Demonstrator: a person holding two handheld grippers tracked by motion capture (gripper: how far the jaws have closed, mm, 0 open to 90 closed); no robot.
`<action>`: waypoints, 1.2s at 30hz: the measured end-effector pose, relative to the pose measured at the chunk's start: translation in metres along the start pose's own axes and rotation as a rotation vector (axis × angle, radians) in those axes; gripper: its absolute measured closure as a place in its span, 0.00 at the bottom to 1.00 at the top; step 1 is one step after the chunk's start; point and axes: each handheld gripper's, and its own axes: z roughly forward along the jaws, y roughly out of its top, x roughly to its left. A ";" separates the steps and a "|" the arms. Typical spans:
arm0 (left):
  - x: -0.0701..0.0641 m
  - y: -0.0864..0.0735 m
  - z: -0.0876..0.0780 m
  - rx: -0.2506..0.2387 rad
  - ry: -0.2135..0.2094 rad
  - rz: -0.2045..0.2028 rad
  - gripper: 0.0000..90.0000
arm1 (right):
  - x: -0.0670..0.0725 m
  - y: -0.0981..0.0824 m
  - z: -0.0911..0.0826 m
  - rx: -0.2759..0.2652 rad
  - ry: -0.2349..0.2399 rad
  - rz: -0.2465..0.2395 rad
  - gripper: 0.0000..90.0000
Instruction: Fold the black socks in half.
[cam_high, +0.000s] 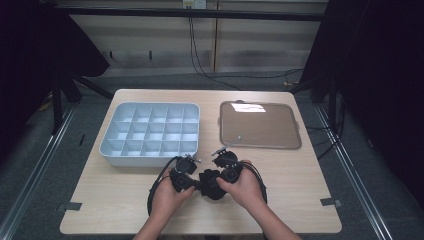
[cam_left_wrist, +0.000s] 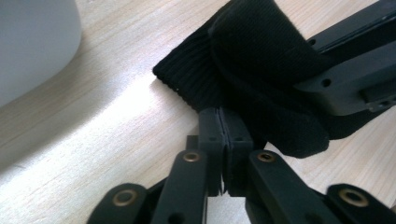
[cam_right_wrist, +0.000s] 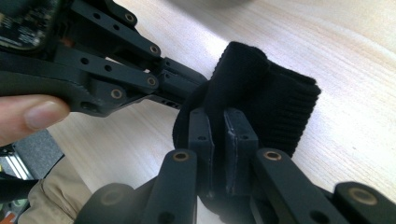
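Overhead forward view; gripper cameras share the sock (cam_left_wrist: 261, 60) close-up.

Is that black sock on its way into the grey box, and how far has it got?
Done: the lid lies off, beside the compartment box. In hand: the left gripper and right gripper both pinch the black sock, bunched on the table in front of the box. Left, probably: tidying it and placing it in a compartment; none holds anything so far.

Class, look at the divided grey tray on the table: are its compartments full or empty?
Empty. In the high view every compartment of the grey tray shows a bare pale floor between the dividers. Its clear lid lies separately to its right.
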 end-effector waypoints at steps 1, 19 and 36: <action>0.002 -0.001 -0.003 -0.009 0.005 -0.013 0.90 | 0.000 0.000 0.001 0.002 -0.002 0.000 0.92; 0.012 -0.008 -0.029 -0.032 0.119 0.008 0.66 | 0.004 0.000 0.010 0.020 -0.022 -0.024 0.87; 0.036 -0.030 -0.054 -0.056 0.171 -0.051 0.59 | 0.007 0.003 0.023 0.054 -0.035 -0.018 0.86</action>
